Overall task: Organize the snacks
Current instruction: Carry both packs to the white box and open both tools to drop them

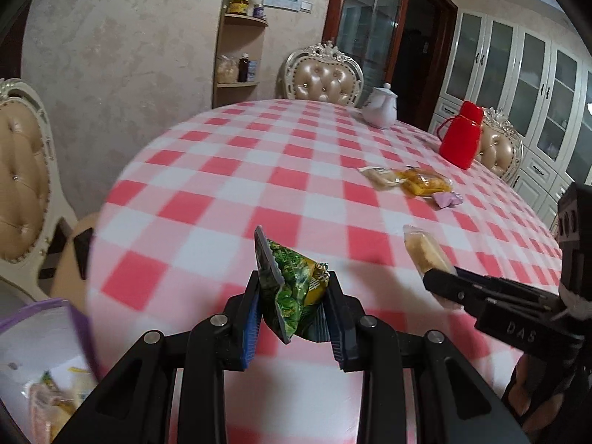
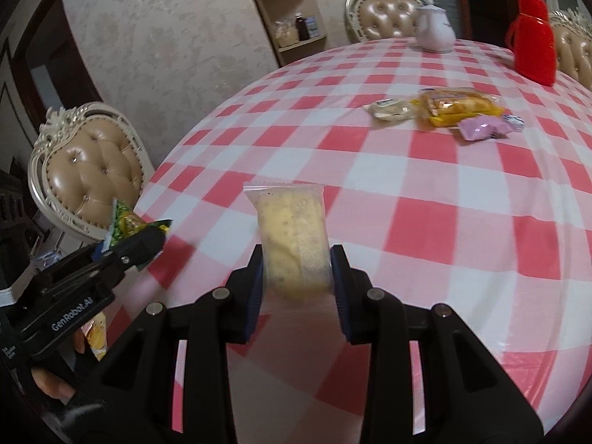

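My left gripper [image 1: 292, 296] is shut on a green snack packet [image 1: 294, 285] and holds it above the near left part of the checked table [image 1: 229, 170]. It also shows in the right wrist view [image 2: 148, 238] at the left, with the green packet [image 2: 127, 224]. My right gripper [image 2: 296, 270] is shut on a clear-wrapped pale cake [image 2: 292, 236] above the table. It shows in the left wrist view [image 1: 436, 277] holding the cake [image 1: 425, 249]. Loose snacks lie farther back: a pale packet [image 2: 388, 109], a yellow packet [image 2: 458, 105] and a pink packet [image 2: 481, 129].
A purple-rimmed container [image 1: 40, 351] with snacks in it sits at the lower left beside the table. A white teapot [image 1: 381, 107] and a red flask [image 1: 462, 135] stand at the far side. Padded chairs [image 2: 88, 170] surround the table. A corner shelf [image 1: 240, 51] stands by the wall.
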A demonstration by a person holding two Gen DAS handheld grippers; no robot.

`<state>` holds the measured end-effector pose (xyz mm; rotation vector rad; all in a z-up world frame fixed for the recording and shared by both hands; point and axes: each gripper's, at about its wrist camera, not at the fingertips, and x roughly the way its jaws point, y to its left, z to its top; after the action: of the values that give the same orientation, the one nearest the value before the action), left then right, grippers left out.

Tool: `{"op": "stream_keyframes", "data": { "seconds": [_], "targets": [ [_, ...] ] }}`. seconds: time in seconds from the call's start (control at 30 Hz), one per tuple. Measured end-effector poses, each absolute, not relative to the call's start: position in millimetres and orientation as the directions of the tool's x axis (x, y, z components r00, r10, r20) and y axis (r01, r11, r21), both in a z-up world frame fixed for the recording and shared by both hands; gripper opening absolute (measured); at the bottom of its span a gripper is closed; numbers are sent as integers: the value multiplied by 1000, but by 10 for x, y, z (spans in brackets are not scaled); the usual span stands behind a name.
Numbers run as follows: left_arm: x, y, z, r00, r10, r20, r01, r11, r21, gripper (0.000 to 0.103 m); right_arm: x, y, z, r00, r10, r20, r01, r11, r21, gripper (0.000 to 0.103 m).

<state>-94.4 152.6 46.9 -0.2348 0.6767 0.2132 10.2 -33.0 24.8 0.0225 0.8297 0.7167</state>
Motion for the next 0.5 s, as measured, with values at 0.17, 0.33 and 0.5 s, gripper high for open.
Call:
{"op": "stream_keyframes", "data": {
  "seconds": [0.17, 0.33, 0.5],
  "targets": [
    [-1246, 1757, 501, 753, 159, -639, -305, 944, -125, 33, -9, -84, 226, 421, 609, -672, -621, 734, 276, 38],
    [-1505, 1929, 534, 749, 187, -635, -329, 938, -112, 33, -140, 189, 212, 378, 636, -672, -669, 690, 276, 38],
    [-1764, 2135, 557, 747, 220, -627, -362, 926, -107, 33, -355, 530, 208, 344, 655, -673, -738, 631, 237, 38]
  ]
}}
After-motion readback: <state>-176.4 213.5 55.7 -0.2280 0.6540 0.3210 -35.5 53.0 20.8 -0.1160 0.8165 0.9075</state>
